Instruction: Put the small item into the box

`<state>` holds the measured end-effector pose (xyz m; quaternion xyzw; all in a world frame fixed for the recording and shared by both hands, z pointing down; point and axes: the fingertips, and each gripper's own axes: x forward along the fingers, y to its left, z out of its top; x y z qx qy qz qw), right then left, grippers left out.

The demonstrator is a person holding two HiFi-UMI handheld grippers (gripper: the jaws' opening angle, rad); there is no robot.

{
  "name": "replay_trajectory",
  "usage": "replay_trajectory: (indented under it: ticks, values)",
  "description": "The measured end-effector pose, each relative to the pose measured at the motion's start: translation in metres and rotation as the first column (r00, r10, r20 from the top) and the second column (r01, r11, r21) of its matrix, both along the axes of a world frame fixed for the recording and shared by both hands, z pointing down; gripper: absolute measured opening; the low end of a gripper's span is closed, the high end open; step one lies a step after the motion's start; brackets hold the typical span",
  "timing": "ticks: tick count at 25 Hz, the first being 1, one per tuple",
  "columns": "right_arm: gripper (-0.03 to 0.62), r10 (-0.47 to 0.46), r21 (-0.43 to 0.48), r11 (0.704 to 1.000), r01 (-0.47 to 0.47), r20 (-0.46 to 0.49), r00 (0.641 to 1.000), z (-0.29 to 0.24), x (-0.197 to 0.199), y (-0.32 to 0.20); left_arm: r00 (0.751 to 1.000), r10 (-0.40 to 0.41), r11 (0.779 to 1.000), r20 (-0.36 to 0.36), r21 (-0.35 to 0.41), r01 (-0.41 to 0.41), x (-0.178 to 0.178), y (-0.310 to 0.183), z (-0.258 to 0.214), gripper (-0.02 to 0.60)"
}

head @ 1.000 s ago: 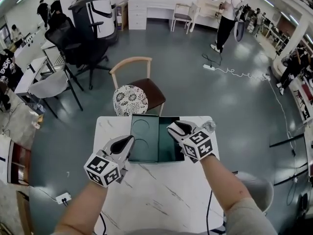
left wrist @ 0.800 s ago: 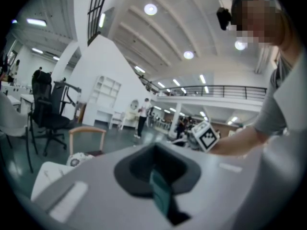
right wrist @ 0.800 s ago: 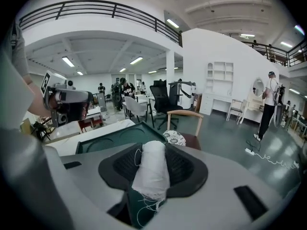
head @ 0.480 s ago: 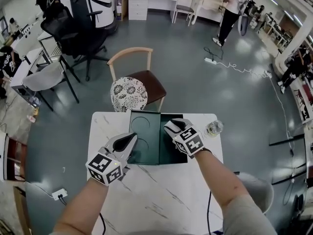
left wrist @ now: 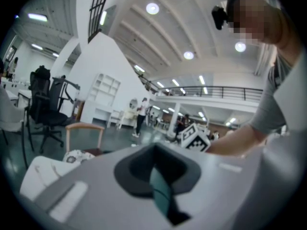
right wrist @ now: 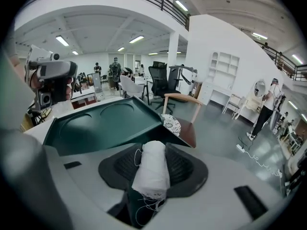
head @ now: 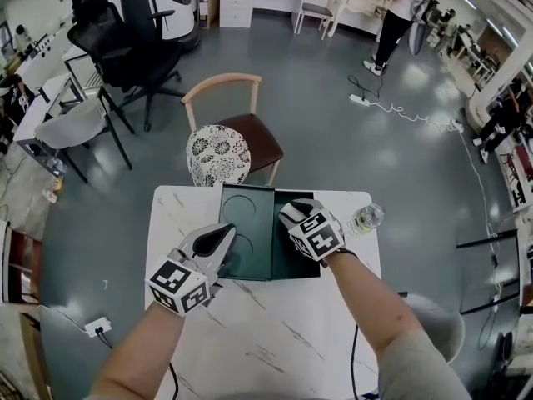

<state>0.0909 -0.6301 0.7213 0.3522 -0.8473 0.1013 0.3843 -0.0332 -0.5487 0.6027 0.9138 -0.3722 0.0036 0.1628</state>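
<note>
In the right gripper view, the bottom of the white roll drops out of sight between the jaws, and the claw's own body hides the near side of the box. In the head view, the right claw covers the roll and part of the box. In the left gripper view, only a thin, blurry green strip shows in the left claw. I cannot tell if the jaws pinch it. The arms hide the table's near edge. A small clear thing there is too tiny to name.
</note>
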Motion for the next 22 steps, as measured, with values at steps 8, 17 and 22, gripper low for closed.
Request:
replay_trajectory:
  ticks: [8,17,22]
  values:
    - [0.158,-0.007,0.001,1.000,0.007,-0.016,1.000,0.0046,-0.0025,-0.0024,1.000,0.007,1.000,-0.005,-0.004,-0.007,0.0001,0.0007,0.0051,0.005]
    - [0.222,-0.027,-0.031,0.999,0.026,-0.034,0.999,0.0053,-0.0053,0.0003,1.000,0.014,1.000,-0.008,0.001,-0.014,0.0034,0.0026,-0.0003,0.005]
    - [0.225,-0.027,-0.024,0.999,0.027,-0.029,0.999,0.0014,-0.0062,0.0003,1.000,0.016,1.000,-0.007,0.003,-0.016,0.0027,0.0046,-0.0007,0.005]
